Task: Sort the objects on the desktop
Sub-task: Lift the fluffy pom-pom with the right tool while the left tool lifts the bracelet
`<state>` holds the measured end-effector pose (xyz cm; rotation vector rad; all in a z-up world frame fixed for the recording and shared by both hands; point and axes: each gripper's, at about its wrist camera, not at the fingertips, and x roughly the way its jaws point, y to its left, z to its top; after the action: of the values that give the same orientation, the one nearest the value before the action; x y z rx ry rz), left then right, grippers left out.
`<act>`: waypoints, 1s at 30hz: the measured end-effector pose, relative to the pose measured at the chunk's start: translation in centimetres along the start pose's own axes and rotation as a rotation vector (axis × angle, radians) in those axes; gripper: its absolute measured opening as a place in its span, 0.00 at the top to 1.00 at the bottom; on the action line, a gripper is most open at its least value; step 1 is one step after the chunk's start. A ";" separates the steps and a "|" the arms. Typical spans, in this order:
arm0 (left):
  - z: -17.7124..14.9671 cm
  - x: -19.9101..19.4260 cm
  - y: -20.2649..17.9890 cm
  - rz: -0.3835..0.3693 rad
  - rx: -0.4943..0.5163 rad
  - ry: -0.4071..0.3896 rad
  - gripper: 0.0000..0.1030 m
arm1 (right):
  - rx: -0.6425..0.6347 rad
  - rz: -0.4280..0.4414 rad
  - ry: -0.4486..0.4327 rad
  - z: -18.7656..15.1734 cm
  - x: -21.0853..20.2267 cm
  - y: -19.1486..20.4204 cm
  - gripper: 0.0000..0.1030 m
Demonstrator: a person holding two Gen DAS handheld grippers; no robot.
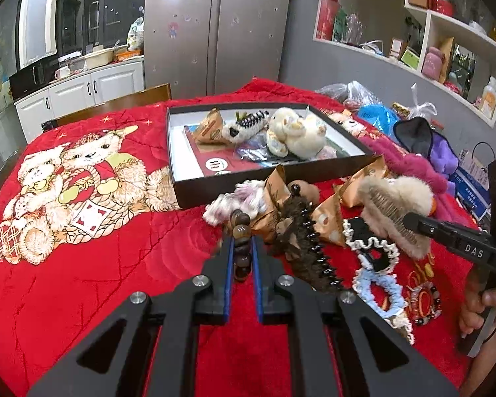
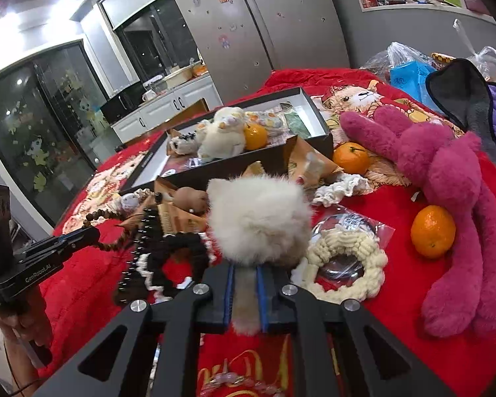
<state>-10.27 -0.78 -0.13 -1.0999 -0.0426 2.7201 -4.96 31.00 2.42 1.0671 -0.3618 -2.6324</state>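
My left gripper [image 1: 241, 243] is shut on a string of brown wooden beads [image 1: 242, 231], lifted a little off the red blanket; from the right wrist view the gripper [image 2: 82, 234] shows at the left with the beads [image 2: 99, 216] dangling from it. My right gripper [image 2: 244, 269] is shut on a fluffy beige hair claw [image 2: 258, 218]. From the left wrist view it [image 1: 410, 220] grips the claw [image 1: 396, 198] at its comb side. The black open box [image 1: 195, 192] behind holds a cream plush toy [image 1: 294, 132], a packet and other small items.
On the blanket in front of the box lie a dark toothed hair claw [image 1: 301, 235], orange snack packets [image 1: 327, 221], black-and-white [image 1: 370, 241] and blue [image 1: 377, 291] scrunchies, a rope-rimmed mirror [image 2: 344, 264], two oranges [image 2: 433, 231] and a pink plush rabbit [image 2: 446, 178]. Bags and cloths crowd the right.
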 end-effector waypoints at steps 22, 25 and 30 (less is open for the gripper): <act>0.3 -6.1 -0.1 -0.002 -0.028 -0.082 0.90 | -0.075 0.041 -0.136 2.4 -6.3 4.8 0.89; 0.3 -6.4 -0.4 0.007 -0.024 -0.081 0.90 | -0.082 0.054 -0.129 2.1 -6.3 5.3 0.89; 0.3 -6.5 -0.4 -0.005 -0.045 -0.073 0.90 | -0.093 0.070 -0.122 1.9 -6.5 5.8 0.89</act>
<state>-5.82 -1.68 4.57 -1.0104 -0.1183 2.7665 -0.89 28.05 9.76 0.8518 -0.2932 -2.6303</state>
